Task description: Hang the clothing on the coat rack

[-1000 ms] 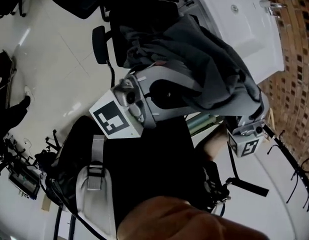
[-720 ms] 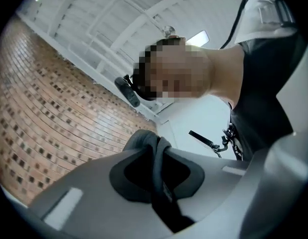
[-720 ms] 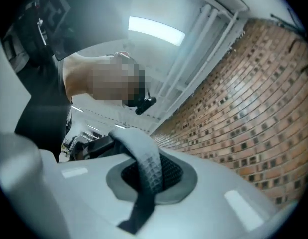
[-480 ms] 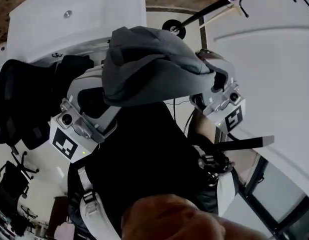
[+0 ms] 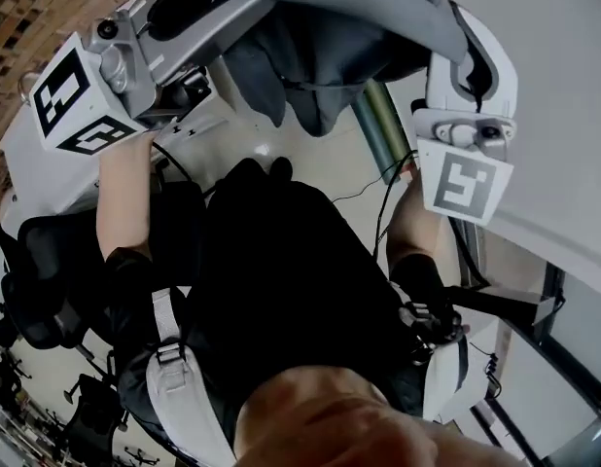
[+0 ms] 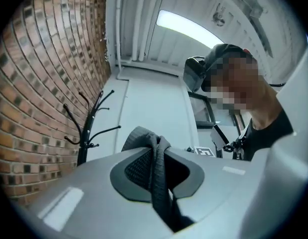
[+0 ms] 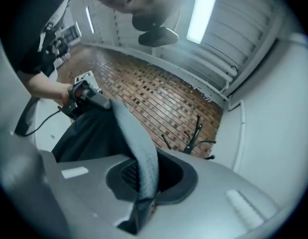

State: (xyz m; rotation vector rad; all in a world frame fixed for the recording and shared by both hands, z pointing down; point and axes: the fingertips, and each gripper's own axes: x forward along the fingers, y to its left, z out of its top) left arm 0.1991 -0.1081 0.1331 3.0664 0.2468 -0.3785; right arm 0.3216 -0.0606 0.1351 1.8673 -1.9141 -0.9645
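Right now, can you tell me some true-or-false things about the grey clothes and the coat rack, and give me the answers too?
1. The left gripper has its jaws shut on the grey garment. True.
2. The grey garment already hangs on the coat rack. False: both grippers hold it up, and nothing hangs on the hooks that show.
3. The right gripper is empty. False: its jaws are shut on a fold of the same grey garment.
4. The coat rack is black and stands beside a brick wall. True.
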